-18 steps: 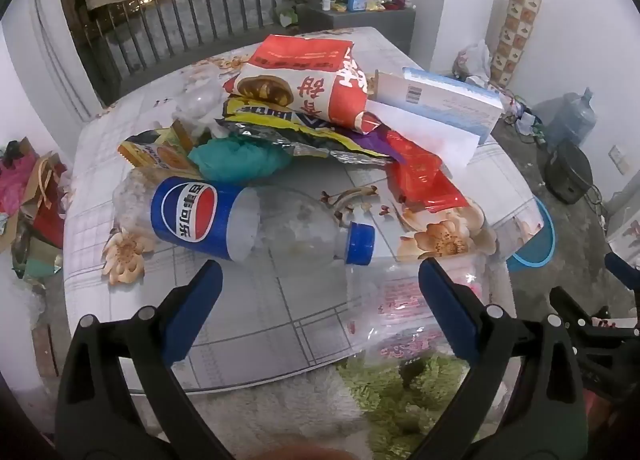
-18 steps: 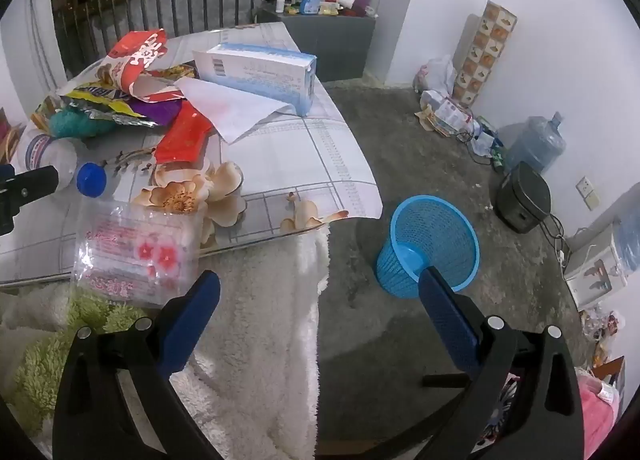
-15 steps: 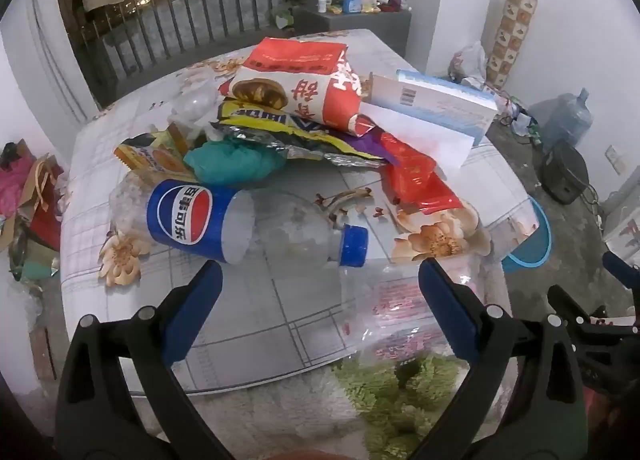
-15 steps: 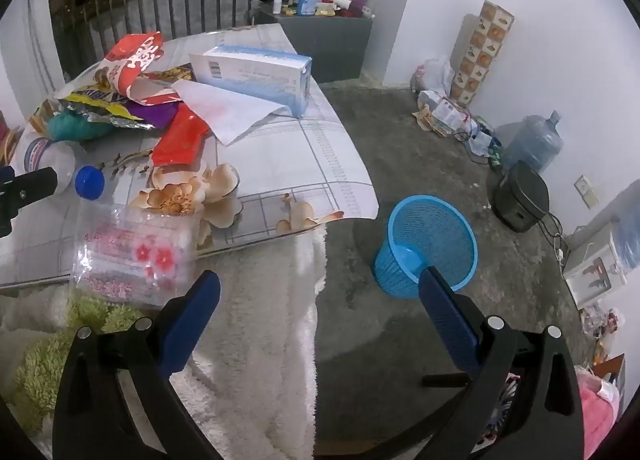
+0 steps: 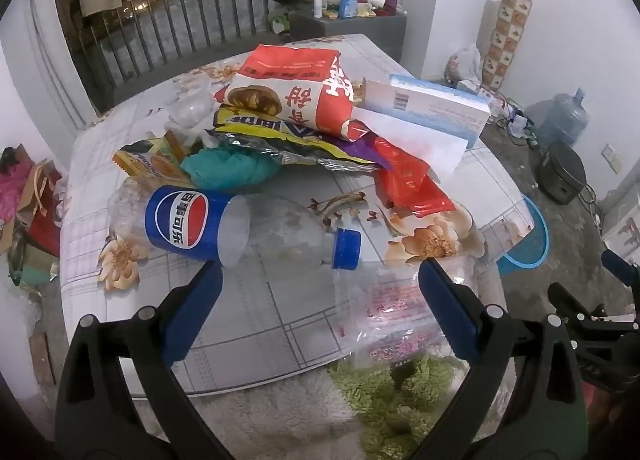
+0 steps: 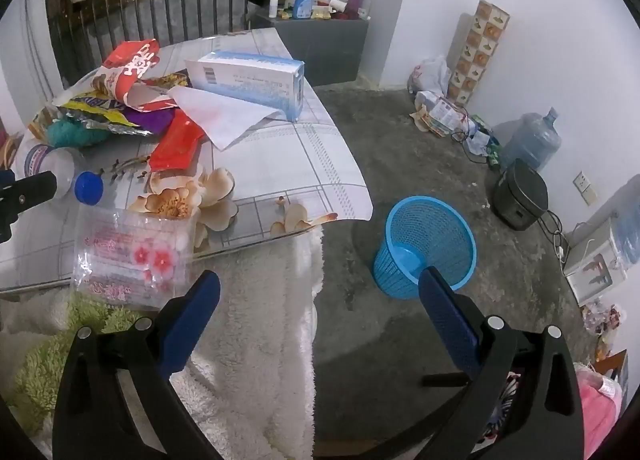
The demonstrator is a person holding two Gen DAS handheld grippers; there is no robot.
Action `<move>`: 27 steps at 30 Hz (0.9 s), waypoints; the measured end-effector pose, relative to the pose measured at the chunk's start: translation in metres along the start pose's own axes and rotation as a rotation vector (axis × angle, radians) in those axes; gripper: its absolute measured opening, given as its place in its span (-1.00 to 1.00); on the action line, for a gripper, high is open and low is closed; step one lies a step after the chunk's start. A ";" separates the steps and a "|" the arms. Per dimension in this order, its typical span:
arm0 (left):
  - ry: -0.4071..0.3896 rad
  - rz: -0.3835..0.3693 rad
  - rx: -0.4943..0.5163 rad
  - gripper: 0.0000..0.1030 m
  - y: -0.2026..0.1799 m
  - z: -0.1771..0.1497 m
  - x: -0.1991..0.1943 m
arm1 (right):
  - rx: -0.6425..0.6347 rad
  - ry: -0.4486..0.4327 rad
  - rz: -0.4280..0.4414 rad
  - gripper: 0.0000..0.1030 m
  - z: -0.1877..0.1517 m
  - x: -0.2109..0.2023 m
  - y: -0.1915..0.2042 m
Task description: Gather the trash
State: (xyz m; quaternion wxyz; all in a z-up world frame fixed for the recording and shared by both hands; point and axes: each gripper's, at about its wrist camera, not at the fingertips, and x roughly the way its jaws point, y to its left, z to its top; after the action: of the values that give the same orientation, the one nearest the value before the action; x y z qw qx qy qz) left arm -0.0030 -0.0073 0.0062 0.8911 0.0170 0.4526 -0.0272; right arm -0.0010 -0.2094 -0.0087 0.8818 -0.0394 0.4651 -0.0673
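A heap of trash lies on the table (image 5: pixel 260 316): an empty Pepsi bottle (image 5: pixel 224 230) with a blue cap, a teal wad (image 5: pixel 228 169), a red snack bag (image 5: pixel 296 89), a foil wrapper (image 5: pixel 288 139), a red wrapper (image 5: pixel 412 183), a white-blue box (image 5: pixel 436 107) and a clear printed plastic bag (image 5: pixel 396 312) at the near edge. My left gripper (image 5: pixel 318 310) is open and empty just in front of the bottle. My right gripper (image 6: pixel 318 320) is open and empty, off the table's near right corner. A blue mesh trash basket (image 6: pixel 428 244) stands on the floor.
A fluffy white and green cover (image 6: pixel 248 340) lies under the table's near edge. A water jug (image 6: pixel 532 139), a dark round appliance (image 6: pixel 520 195) and bags (image 6: pixel 436 99) stand along the right wall. A railing (image 5: pixel 180 27) and a grey cabinet (image 6: pixel 320 43) are behind the table.
Both grippers have shifted slightly; the left view has edged a little closer to the bottle. Both stay open and nothing on the table has moved.
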 end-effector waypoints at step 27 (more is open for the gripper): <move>-0.013 0.043 -0.033 0.83 0.013 0.003 -0.005 | 0.003 -0.016 0.000 0.88 0.006 -0.013 -0.002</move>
State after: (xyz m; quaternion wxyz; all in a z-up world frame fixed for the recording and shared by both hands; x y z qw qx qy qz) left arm -0.0029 0.0056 0.0119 0.8946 0.0119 0.4467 -0.0007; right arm -0.0031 -0.2096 0.0058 0.8855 -0.0386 0.4580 -0.0676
